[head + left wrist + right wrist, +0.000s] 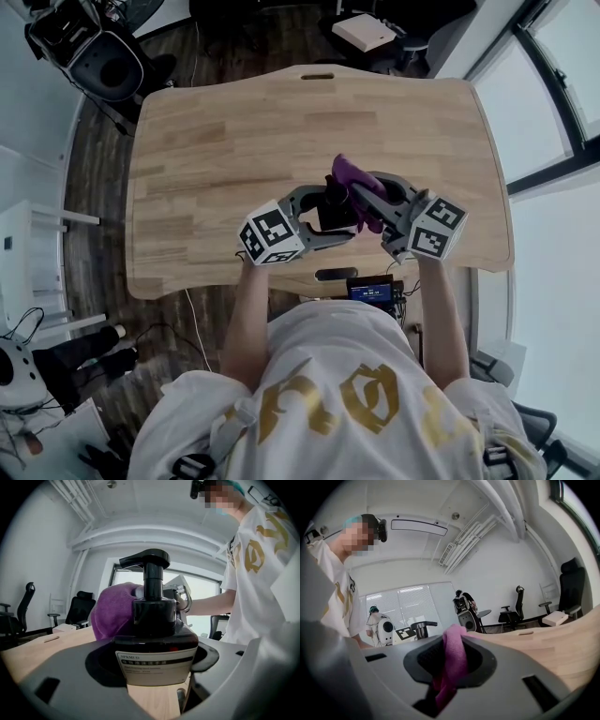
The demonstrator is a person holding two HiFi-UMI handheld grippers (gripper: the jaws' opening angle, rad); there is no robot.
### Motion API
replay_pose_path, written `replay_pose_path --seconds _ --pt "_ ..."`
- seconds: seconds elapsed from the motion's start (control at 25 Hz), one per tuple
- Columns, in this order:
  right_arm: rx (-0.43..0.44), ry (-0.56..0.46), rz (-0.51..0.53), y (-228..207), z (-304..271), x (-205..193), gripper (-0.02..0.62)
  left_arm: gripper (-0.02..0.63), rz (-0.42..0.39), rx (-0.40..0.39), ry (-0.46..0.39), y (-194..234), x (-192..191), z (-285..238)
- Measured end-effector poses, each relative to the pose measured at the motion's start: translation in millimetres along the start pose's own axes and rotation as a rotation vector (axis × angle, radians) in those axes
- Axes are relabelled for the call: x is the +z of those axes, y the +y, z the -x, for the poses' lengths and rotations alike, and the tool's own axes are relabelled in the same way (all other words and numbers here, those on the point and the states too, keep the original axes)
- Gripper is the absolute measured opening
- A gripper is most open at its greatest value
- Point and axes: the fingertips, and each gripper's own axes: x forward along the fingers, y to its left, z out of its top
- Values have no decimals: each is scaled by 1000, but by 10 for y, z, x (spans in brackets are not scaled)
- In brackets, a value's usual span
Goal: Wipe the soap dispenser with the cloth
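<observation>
Purple cloth [453,649] pinched in right gripper [450,670] jaws, laid against dark soap dispenser [154,620], dispenser clamped between left gripper [155,667] jaws, over wooden table [216,141].

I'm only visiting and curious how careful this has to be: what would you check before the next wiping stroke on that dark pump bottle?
1. The dark pump-top soap dispenser bottle is gripped between the left gripper's jaws: ok.
2. The purple fabric cloth is pinched in the right gripper's jaws: ok.
3. The cloth touches the bottle, at the far side by its pump neck: ok.
4. The bottle stands upright: ok.
5. The bottle's base rests on the light wooden table: cannot tell, as the jaws hide it.
</observation>
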Motion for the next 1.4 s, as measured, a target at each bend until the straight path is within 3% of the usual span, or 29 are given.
replay_pose_path --seconds 0.4,0.6,0.84,1.16,1.4 --pt "86 38 -11 79 -241 5 51 356 -37 -144 86 -289 -11 -149" --pt "80 19 -38 60 -216 -11 51 356 -22 -117 70 -218 -28 -96" --pt "100 -105 -181 78 -95 72 51 356 12 -60 2 -57 80 96" --pt "97 -160 -236 212 -56 52 51 356 50 -32 -57 18 87 231" --pt "142 -176 -269 336 -37 60 51 356 77 14 -98 153 125 362"
